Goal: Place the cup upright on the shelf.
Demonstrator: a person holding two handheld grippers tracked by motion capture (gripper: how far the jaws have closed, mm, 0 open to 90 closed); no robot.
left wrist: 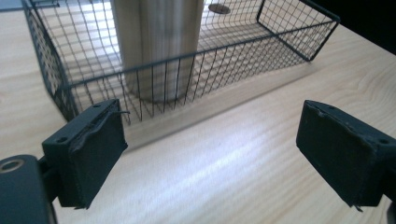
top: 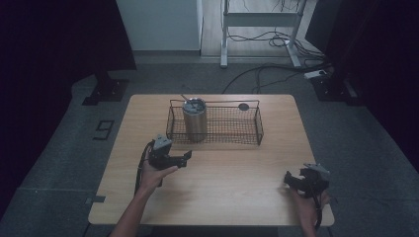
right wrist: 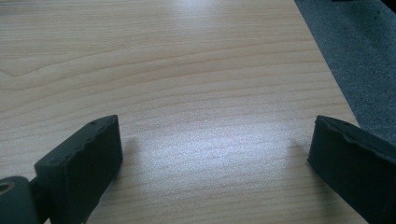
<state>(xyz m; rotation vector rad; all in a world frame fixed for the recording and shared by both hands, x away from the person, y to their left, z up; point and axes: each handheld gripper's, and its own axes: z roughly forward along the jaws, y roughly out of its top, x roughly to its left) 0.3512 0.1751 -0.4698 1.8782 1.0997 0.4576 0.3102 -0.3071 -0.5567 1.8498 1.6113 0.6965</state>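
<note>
A black wire basket (top: 232, 129) stands on the wooden counter (top: 222, 182), set toward its far edge and about midway between the left and right edges. Inside the basket, at its left end, a brushed-metal tumbler (top: 194, 120) stands upright, its top showing a lid, and something thin sticks up from the rim, too small to make out. A small dark round thing (top: 243, 106) lies just beyond the basket's far rim, toward the right; what it is cannot be told. The left hand-held gripper (top: 188, 157) is held by the person's left hand (top: 154, 174) above the counter, just in front of the basket's near left corner, pointing toward the basket and the tumbler. In the left gripper view its two black jaws stand apart with bare counter (left wrist: 219, 163) between them, released and grasping nothing; the wire basket (left wrist: 289, 42) and the tumbler (left wrist: 159, 42) behind its mesh rise straight ahead, close to the jaws but not touching them. The right hand-held gripper (top: 289, 180) sits in the person's right hand (top: 309, 205) near the counter's near right corner, well apart from the basket. In the right gripper view its jaws are spread wide over plain wood grain (right wrist: 196, 93), released as well, with the counter's right edge and the grey floor (right wrist: 355, 51) beyond it at the upper right.
</note>
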